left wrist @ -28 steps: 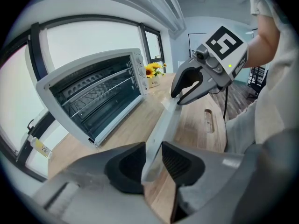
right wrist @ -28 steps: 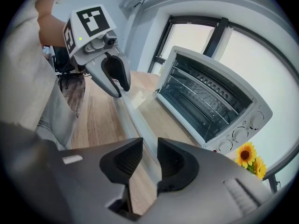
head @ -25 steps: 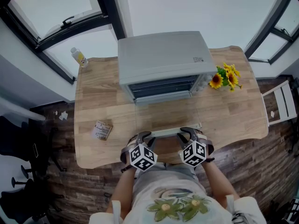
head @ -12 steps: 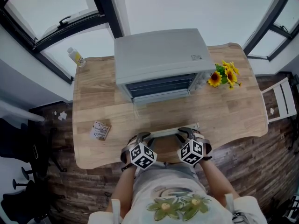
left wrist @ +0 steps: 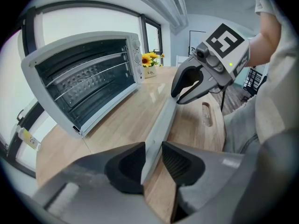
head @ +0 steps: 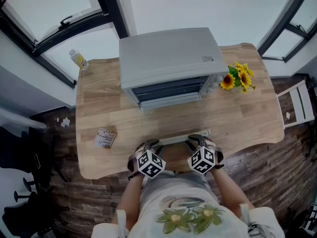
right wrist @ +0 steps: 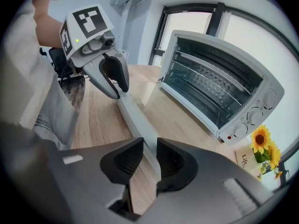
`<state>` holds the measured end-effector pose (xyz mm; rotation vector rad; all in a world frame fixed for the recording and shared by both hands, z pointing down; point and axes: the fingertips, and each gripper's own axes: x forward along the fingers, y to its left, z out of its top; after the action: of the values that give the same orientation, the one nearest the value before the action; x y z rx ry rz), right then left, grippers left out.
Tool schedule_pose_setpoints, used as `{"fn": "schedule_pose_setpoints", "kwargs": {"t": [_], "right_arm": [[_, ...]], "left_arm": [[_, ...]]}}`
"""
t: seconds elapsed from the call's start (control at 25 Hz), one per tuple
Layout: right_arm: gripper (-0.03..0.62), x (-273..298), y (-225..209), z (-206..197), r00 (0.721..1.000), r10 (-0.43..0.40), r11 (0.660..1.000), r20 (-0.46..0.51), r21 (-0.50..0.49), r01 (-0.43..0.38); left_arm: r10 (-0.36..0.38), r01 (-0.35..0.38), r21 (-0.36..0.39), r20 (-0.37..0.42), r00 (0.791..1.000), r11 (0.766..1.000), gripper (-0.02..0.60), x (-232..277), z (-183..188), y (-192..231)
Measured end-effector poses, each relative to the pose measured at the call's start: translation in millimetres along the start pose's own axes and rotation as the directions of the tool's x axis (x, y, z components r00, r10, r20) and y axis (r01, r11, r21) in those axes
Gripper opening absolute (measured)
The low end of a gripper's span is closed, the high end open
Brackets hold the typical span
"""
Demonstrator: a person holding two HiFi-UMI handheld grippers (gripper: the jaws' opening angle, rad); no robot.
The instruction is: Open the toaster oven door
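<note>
Wood table, plank floor, dark-framed windows

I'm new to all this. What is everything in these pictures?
toaster oven: one, grey, back middle of table, door folded down open
door handle: one, white, near table's front edge
table: one, light wood
sunflowers: one bunch, yellow, right of oven
bottle: one, clear, by back left corner
packet: one, brown and white, front left
left gripper: one, dark grey, fingers on door handle
right gripper: one, dark grey, fingers just closed further on door handle
</note>
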<state>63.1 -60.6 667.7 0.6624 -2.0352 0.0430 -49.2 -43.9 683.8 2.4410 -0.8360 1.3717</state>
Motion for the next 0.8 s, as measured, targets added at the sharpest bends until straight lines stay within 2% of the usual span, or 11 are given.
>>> {"fn": "schedule_pose_setpoints", "kwargs": {"t": [0.24, 0.36, 0.48, 0.64, 0.8], "right_arm": [[0.094, 0.6, -1.1, -1.0, 1.000, 0.017, 1.000, -0.007, 0.025, -0.017], [0.094, -1.9, -1.9, 2.7, 1.000, 0.029, 0.997, 0.004, 0.072, -0.029], [0.095, -9.7, -4.3, 10.9, 0.999, 0.024, 0.992, 0.035, 0.121, -0.028], [0.097, -22.7, -12.6, 28.2, 0.995, 0.008, 0.984, 0.099, 0.178, -0.026], [0.095, -39.4, -24.1, 51.3, 0.981, -0.037, 0.972, 0.189, 0.236, -0.009]], "left_arm": [[-0.036, 0.040, -0.088, 0.044, 0.998, 0.995, 0.126, -0.8, 2.4, -0.3], [-0.062, 0.074, -0.144, 0.082, 0.995, 0.987, 0.126, -4.6, 7.0, 0.2], [-0.045, 0.071, -0.184, 0.141, 0.989, 0.980, 0.126, -13.4, 19.4, 5.7], [-0.003, 0.057, -0.223, 0.238, 0.971, 0.973, 0.126, -29.2, 45.7, 17.7], [0.025, 0.056, -0.230, 0.335, 0.942, 0.972, 0.126, -48.9, 76.0, 25.8]]}}
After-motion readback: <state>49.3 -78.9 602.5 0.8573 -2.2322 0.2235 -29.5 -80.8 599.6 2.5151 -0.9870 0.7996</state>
